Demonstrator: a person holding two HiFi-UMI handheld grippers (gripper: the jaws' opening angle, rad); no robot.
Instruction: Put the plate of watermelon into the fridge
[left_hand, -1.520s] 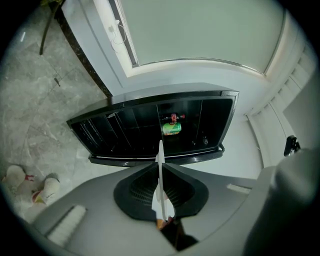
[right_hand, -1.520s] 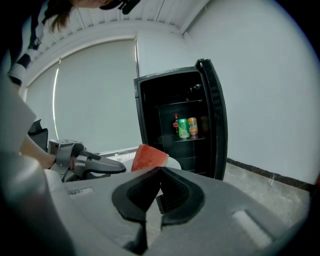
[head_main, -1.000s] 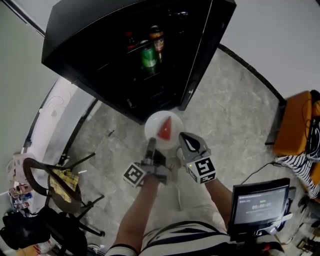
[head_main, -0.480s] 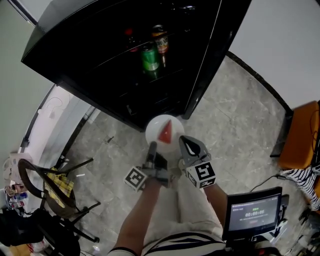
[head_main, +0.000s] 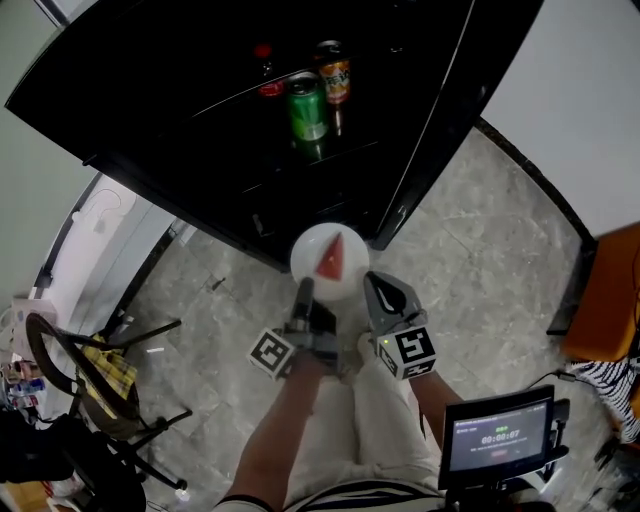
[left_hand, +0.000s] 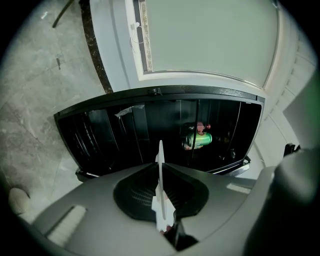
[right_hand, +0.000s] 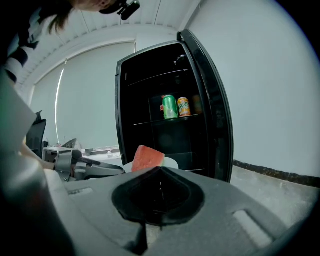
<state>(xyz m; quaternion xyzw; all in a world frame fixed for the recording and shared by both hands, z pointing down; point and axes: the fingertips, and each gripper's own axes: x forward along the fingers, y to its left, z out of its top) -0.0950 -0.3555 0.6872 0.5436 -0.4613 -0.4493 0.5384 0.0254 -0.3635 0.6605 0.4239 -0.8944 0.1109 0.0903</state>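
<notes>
The left tongs (head_main: 303, 288) are clamping the near rim of the round white plate (head_main: 308, 250), holding it level just before the open black fridge (head_main: 180, 130). The red triangular watermelon wedge (head_main: 331, 258) is lying on the plate, its long axis running toward the fridge and its tip pointing at it. The right tongs (head_main: 374, 282) are sitting closed and empty beside the plate's rim.

Glossy black fridge cabinet (head_main: 150, 100) at twelve o'clock, shiny green metal can (head_main: 308, 105) inside, smooth white round plate (head_main: 308, 246) at centre, polished mottled grey stone floor (head_main: 480, 250) at three o'clock.
</notes>
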